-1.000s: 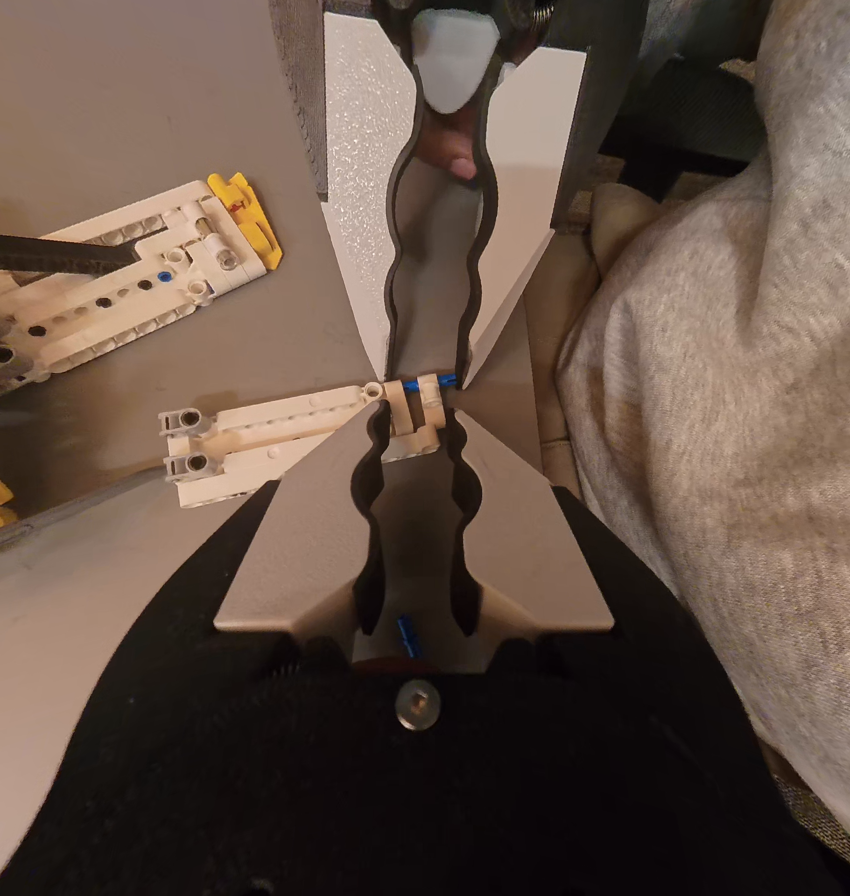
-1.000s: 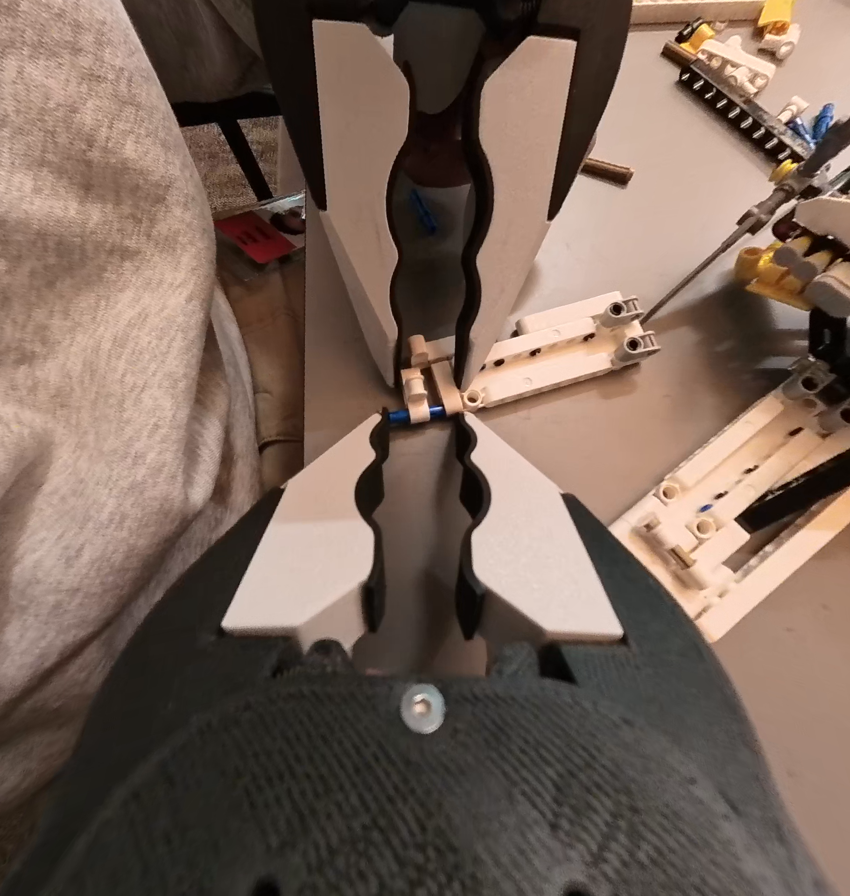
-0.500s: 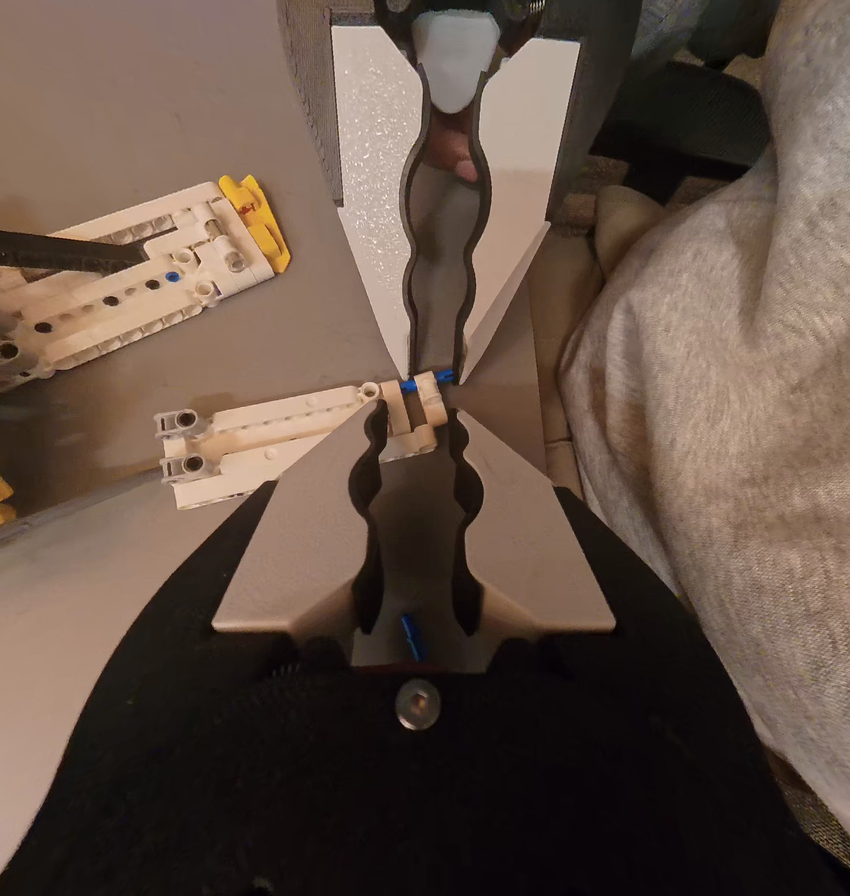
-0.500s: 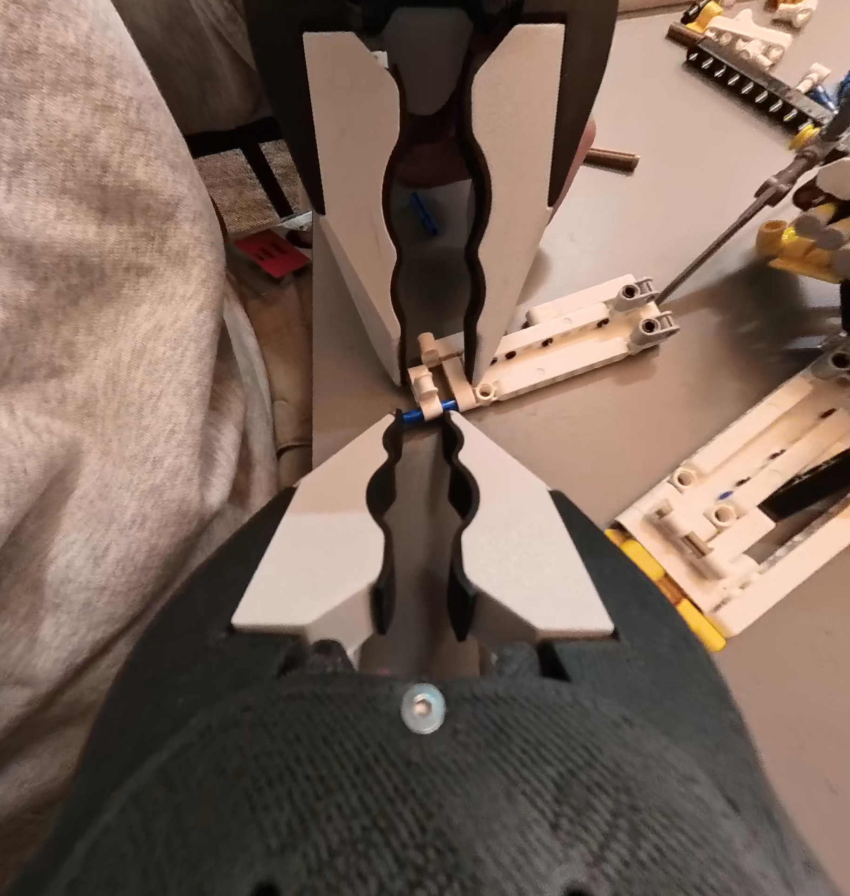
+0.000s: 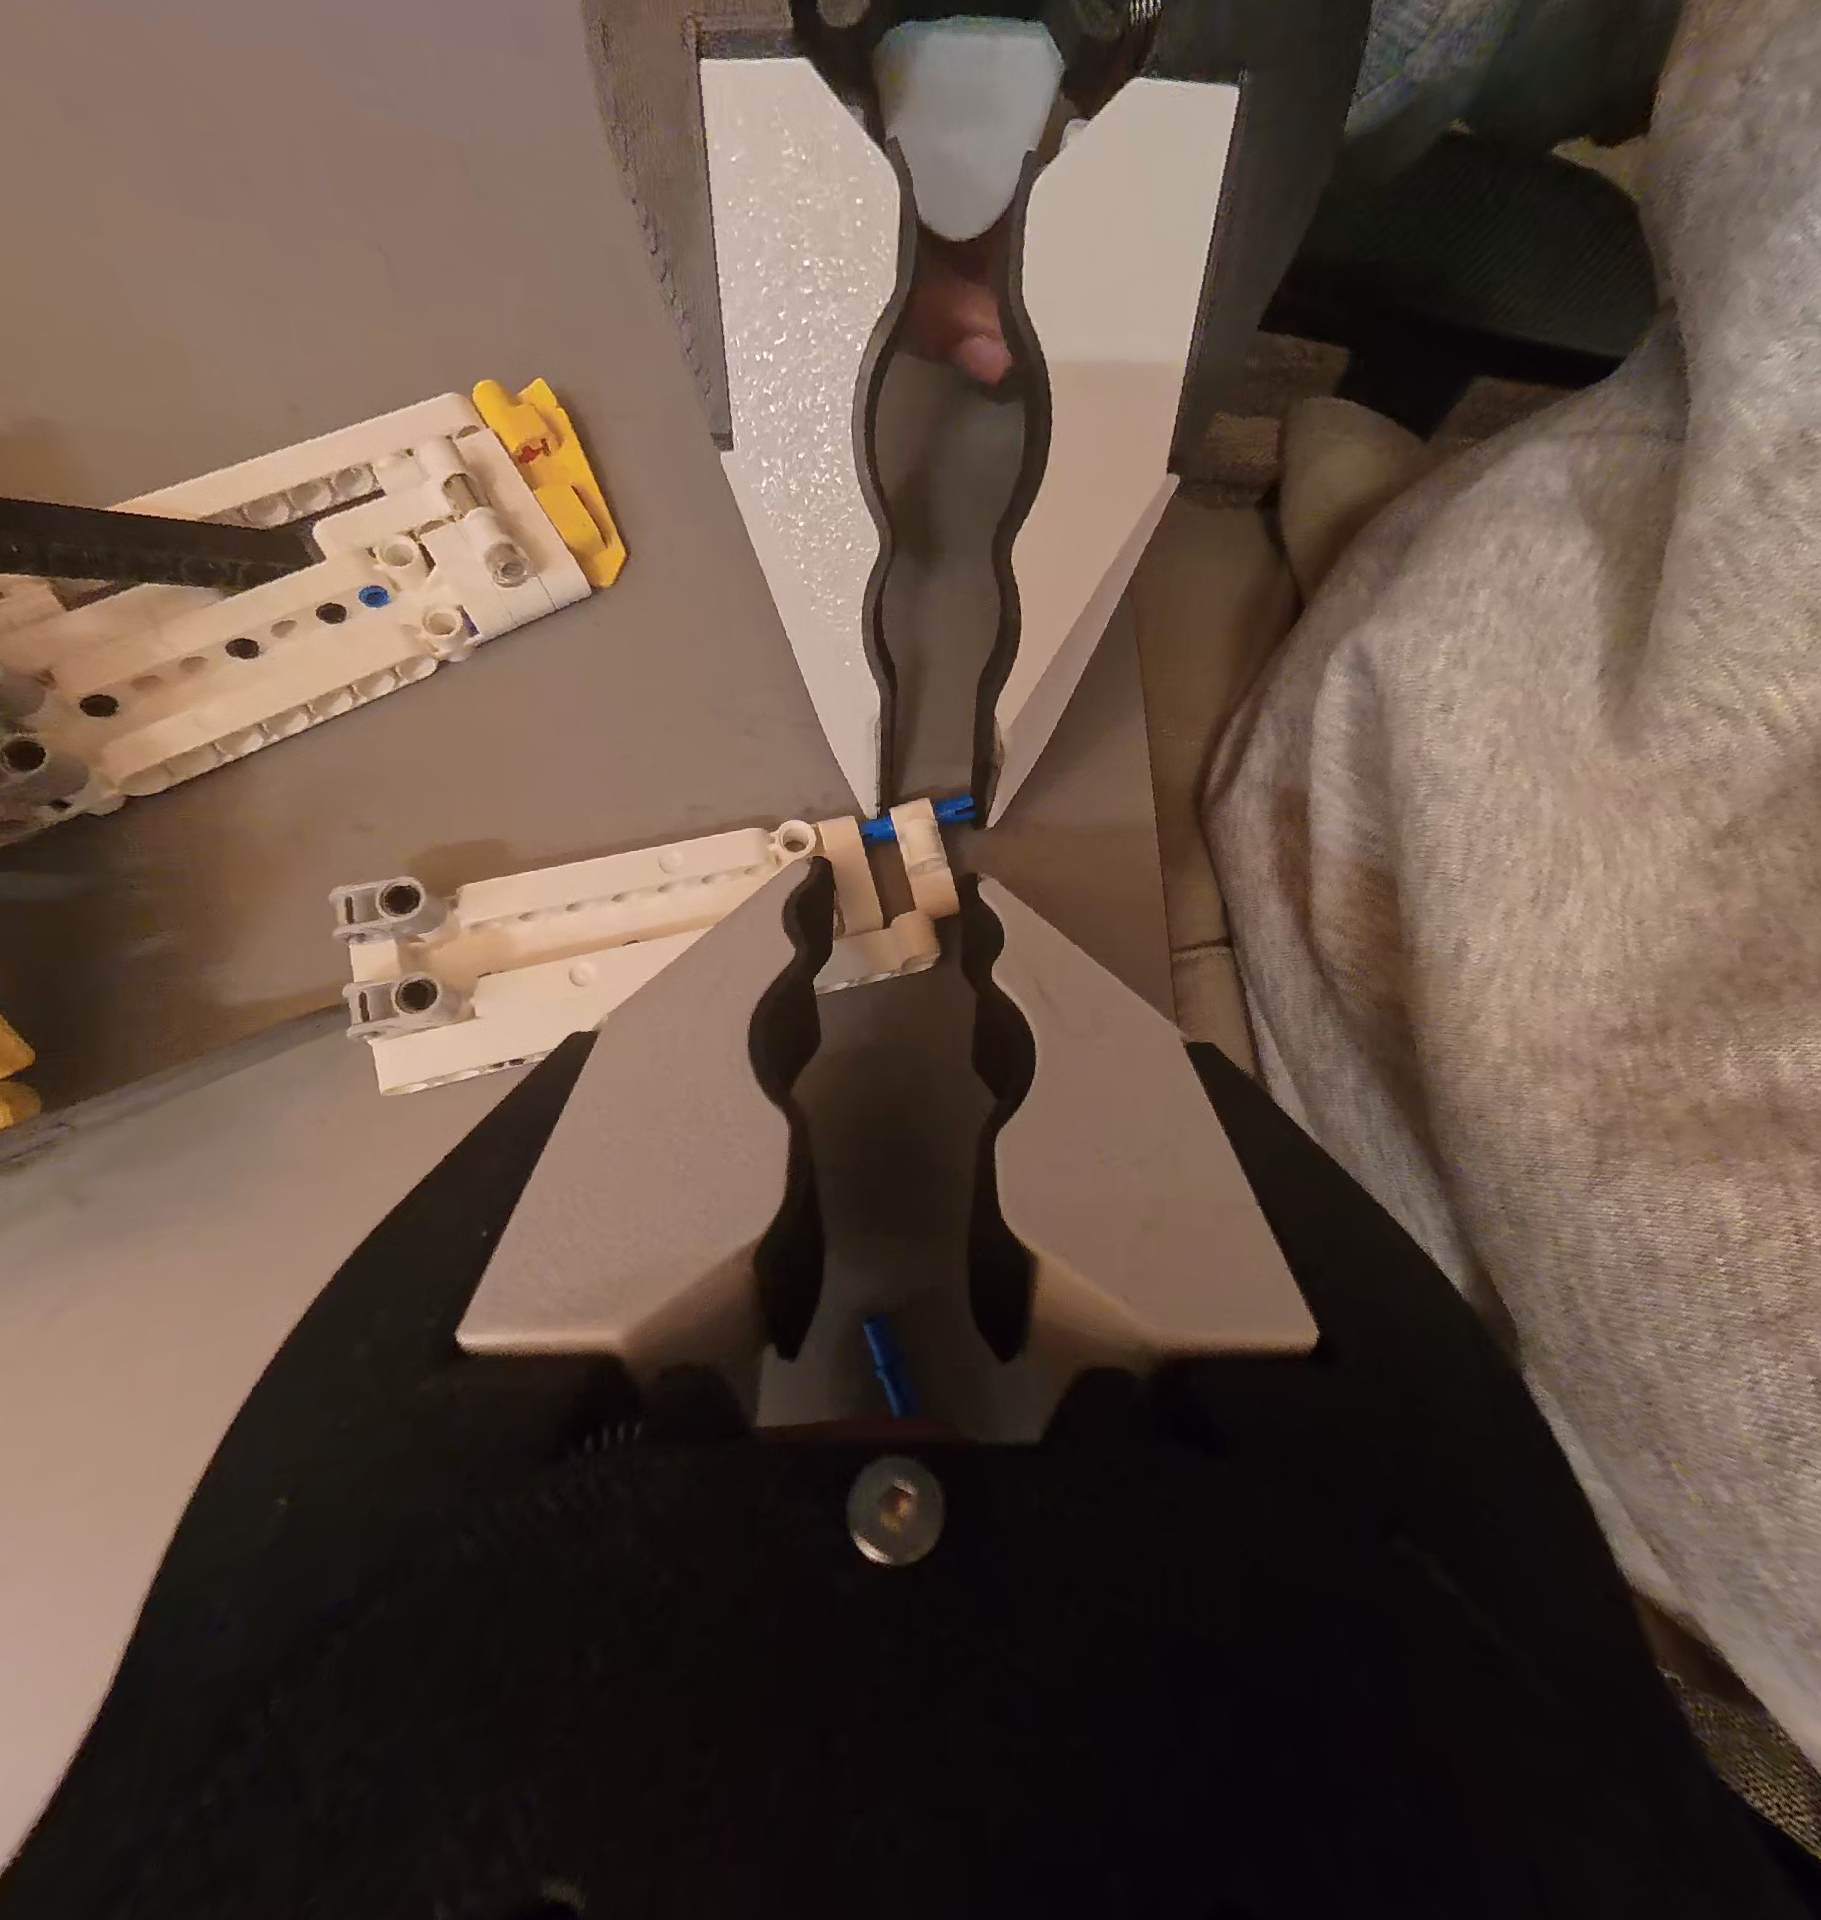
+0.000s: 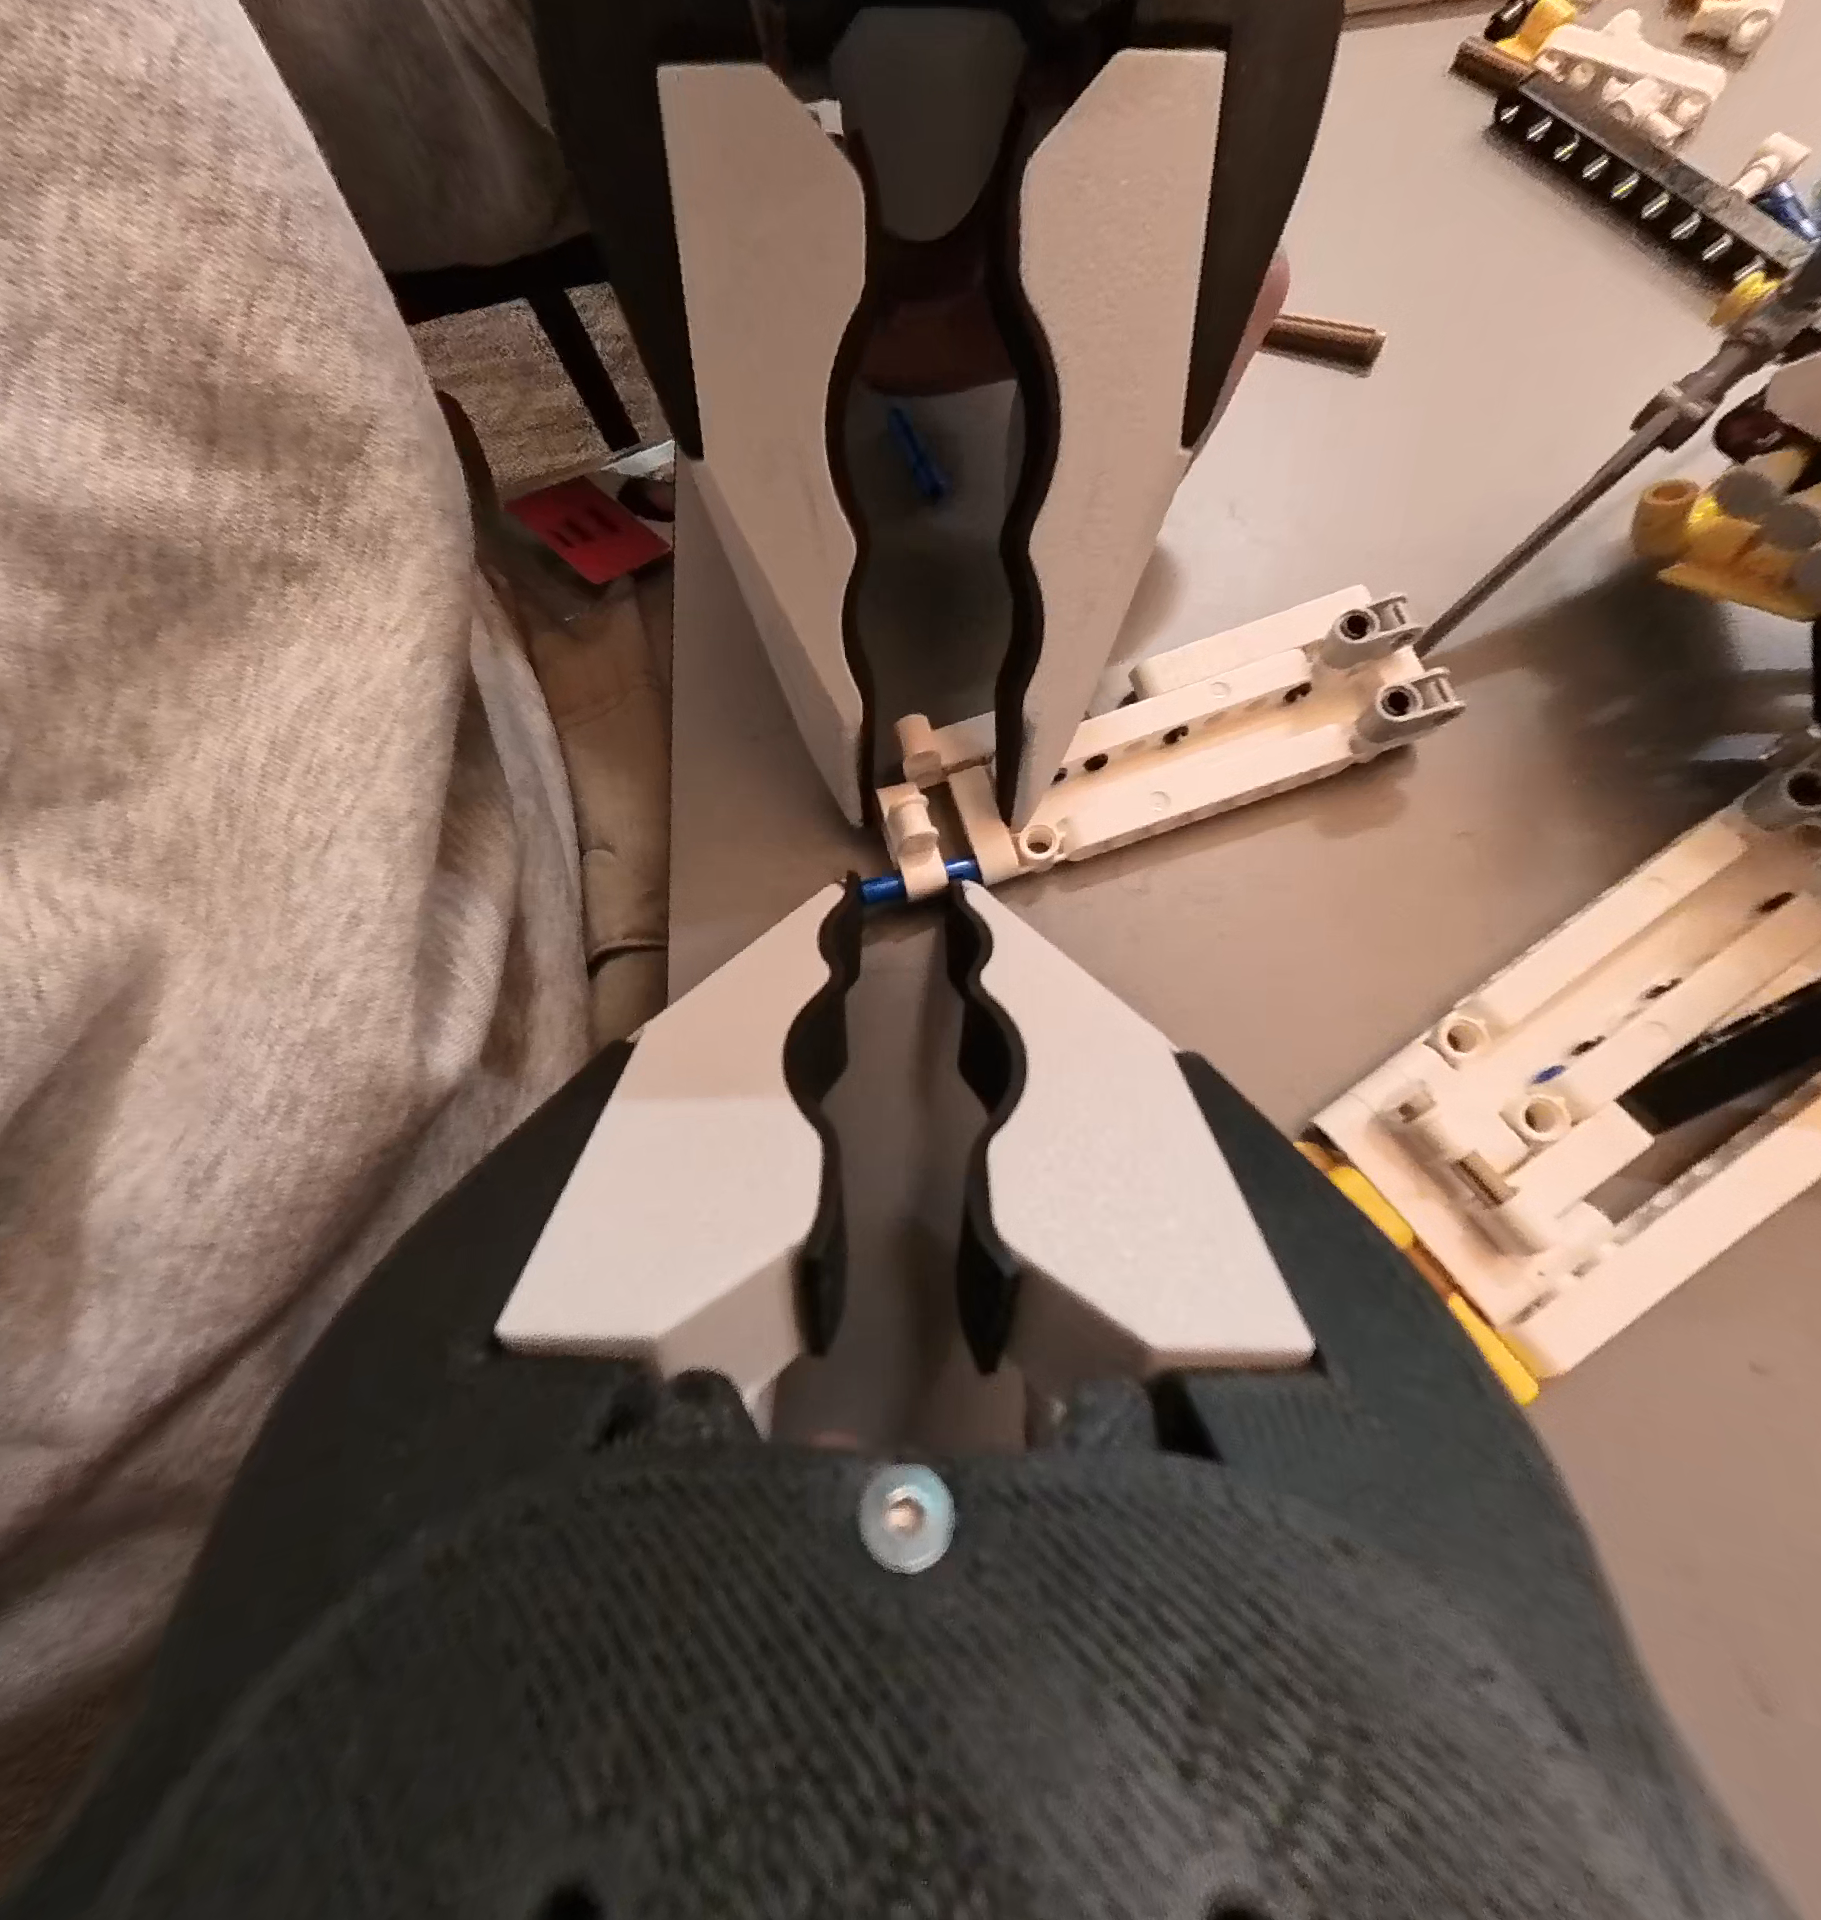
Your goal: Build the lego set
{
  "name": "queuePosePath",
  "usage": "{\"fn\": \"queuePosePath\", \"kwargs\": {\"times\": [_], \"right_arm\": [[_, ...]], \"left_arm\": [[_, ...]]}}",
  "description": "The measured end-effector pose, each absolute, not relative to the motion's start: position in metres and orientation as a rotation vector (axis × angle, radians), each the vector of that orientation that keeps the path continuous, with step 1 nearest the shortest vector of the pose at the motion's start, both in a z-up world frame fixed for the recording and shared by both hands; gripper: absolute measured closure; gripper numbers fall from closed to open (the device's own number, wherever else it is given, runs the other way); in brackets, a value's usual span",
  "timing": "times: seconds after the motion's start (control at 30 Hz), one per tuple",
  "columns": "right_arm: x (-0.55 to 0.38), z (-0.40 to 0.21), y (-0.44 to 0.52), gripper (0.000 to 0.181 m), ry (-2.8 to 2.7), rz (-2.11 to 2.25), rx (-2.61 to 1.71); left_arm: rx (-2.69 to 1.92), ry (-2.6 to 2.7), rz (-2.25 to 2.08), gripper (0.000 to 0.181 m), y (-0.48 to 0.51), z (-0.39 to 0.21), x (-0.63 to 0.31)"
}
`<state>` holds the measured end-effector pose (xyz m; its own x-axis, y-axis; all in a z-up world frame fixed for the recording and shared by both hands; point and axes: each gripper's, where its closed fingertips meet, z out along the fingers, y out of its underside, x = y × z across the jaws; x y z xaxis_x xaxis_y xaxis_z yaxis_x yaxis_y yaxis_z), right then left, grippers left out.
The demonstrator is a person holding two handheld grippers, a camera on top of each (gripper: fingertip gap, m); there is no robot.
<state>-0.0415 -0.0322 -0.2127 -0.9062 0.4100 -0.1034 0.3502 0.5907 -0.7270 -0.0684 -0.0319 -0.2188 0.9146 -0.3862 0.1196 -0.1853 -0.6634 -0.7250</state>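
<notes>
A small white beam assembly [image 5: 573, 925] with two grey connectors lies on the grey table; it also shows in the right wrist view [image 6: 1197, 748]. My left gripper [image 5: 893, 888] is shut across the assembly's near end, where two white connectors stick out. My right gripper [image 6: 904, 894] faces it head-on. It is closed on a blue pin [image 6: 885, 886] that passes through those connectors. The pin also shows in the left wrist view [image 5: 885, 826]. A second blue pin [image 5: 890, 1366] lies loose on the table between the left fingers.
A larger white build [image 5: 262, 644] with a black beam and yellow parts lies beside the assembly; it also shows in the right wrist view [image 6: 1612, 1091]. A black studded beam [image 6: 1633, 197], a brown axle [image 6: 1321, 343] and a grey rod [image 6: 1560, 520] lie farther off. A person's grey sleeve [image 5: 1560, 831] is past the table edge. Left and right tips are no more than a few centimetres apart.
My right gripper's fingers have closed in from a wider gap onto the blue pin. My left gripper and the white assembly have stayed almost in place.
</notes>
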Motion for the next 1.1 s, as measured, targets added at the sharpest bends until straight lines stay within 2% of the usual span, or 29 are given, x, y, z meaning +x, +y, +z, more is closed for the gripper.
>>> {"fn": "queuePosePath", "kwargs": {"times": [0.23,0.43,0.6,0.73,0.9,0.97,1.1], "right_arm": [[-0.042,-0.213,-0.031,0.167,-2.744,1.205,-0.578],[-0.045,-0.212,-0.03,0.166,-2.763,1.284,-0.801],[-0.048,-0.213,-0.028,0.166,-2.697,1.213,-0.782],[-0.051,-0.214,-0.022,0.153,-2.644,1.135,-0.785],[-0.052,-0.213,-0.026,0.147,-2.555,1.188,-0.856],[-0.053,-0.212,-0.031,0.148,-2.5,1.207,-0.87],[-0.062,-0.216,-0.024,0.161,-2.404,1.06,-0.815]], "left_arm": [[-2.308,0.38,-0.394,0.159,-0.032,-0.218,-0.068],[-2.311,0.385,-0.371,0.159,-0.032,-0.219,-0.069],[-2.311,0.389,-0.362,0.159,-0.032,-0.219,-0.07],[-2.31,0.402,-0.345,0.16,-0.032,-0.219,-0.07],[-2.309,0.405,-0.351,0.159,-0.033,-0.219,-0.069],[-2.309,0.406,-0.35,0.159,-0.032,-0.219,-0.069],[-2.309,0.407,-0.35,0.158,-0.033,-0.219,-0.069]]}}
